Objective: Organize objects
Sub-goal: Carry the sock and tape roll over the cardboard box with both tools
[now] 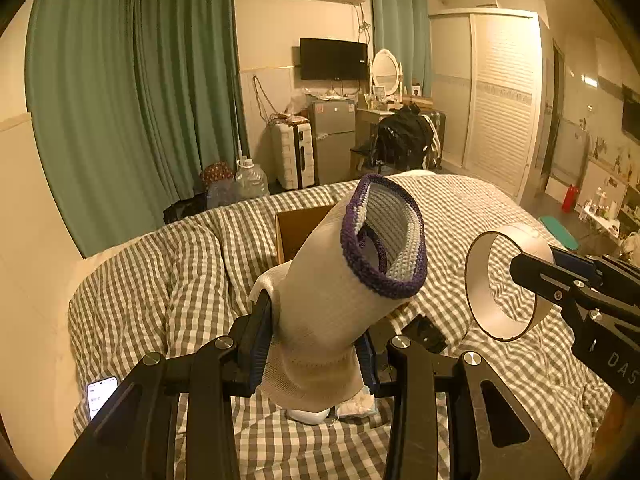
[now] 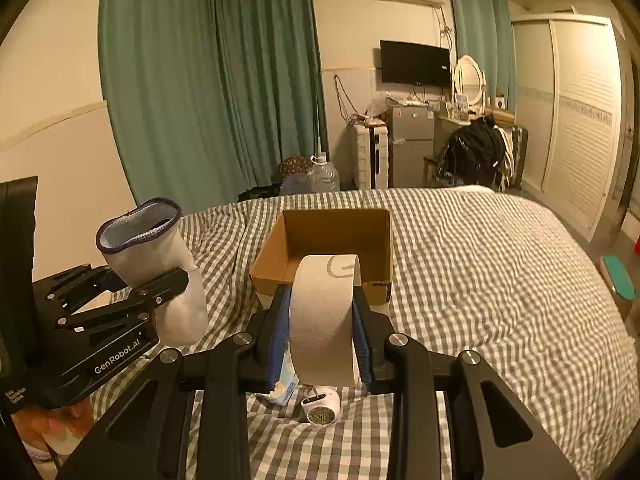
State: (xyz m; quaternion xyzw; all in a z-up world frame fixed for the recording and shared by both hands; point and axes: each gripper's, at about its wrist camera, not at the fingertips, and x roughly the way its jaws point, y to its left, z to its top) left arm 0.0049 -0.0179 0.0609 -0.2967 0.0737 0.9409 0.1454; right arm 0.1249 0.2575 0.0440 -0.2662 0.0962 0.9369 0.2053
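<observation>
We have both hands loaded above the bed (image 2: 480, 260). The left gripper (image 1: 316, 344) has its jaws clamped on a white sock (image 1: 340, 280) with a purple cuff, held near its middle so the cuff stands up toward 1 o'clock and the toe hangs below. The right gripper (image 2: 322, 336) has its jaws pressed together on the flat sides of a roll of tape (image 2: 326, 316), held upright on edge.

The cardboard box (image 2: 332, 240) sits open on the checked cover at 12 o'clock in the right wrist view, just beyond the roll. It looks like the place both things are meant for.

Risks, as we judge them: the sock is soft and could slump or catch on the near wall of the box if we release low. The roll, let go on edge, may roll over the soft cover should it miss the box. Our two grippers are near each other and could knock together over the narrow opening. A small white gadget (image 2: 320, 408) and a packet (image 2: 284, 384) lie below the right gripper, at 6 o'clock.
</observation>
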